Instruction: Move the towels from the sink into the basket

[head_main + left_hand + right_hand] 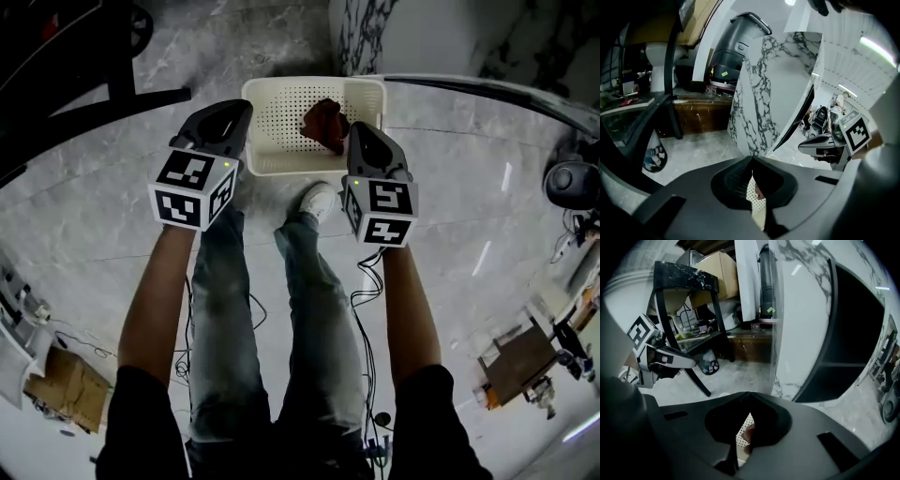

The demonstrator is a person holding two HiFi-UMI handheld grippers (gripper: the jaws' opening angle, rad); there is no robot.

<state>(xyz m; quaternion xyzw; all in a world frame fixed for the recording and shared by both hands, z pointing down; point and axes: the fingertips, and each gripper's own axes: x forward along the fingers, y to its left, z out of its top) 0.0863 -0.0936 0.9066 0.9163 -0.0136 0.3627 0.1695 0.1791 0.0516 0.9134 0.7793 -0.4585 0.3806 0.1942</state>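
Observation:
A white perforated basket [261,165] stands on the marble floor in the head view, and a dark red towel [324,123] lies crumpled in its right half. My left gripper [244,107] hovers over the basket's left rim, its jaws together with nothing between them. My right gripper [355,127] hangs just right of the towel, also shut and empty. In the left gripper view the left gripper [751,159] shows only a sliver of the basket [757,207] below its closed jaws. The right gripper [749,394] shows a bit of the towel [747,431] beneath it. No sink is in view.
The person's white shoe [319,199] stands at the basket's near edge. A marble-clad cabinet [367,33] rises behind the basket. A black frame [122,66] is at the upper left. Cables [367,281] trail on the floor, and a cardboard box [58,386] sits at the lower left.

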